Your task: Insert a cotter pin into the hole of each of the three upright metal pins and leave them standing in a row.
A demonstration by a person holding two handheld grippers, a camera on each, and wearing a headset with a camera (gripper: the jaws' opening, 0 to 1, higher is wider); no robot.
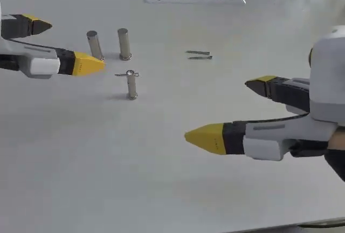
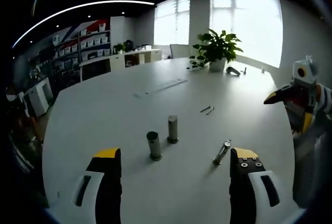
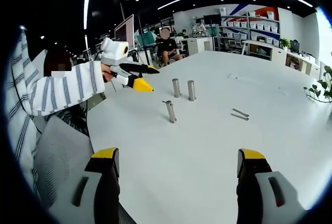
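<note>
While my left gripper (image 1: 77,45) and right gripper (image 1: 216,109) both hang wide open and empty, one pin (image 1: 131,86) already carries a cotter (image 1: 127,74); a bare pin (image 1: 95,45) and a second bare pin (image 1: 124,44) stand just behind it, and two loose cotters (image 1: 199,55) lie flat well to its right. I judge those cotters light, thin and slick on the table (image 1: 161,190), so I'd pinch one across its legs near the looped head; the slim pins look easy to topple.
</note>
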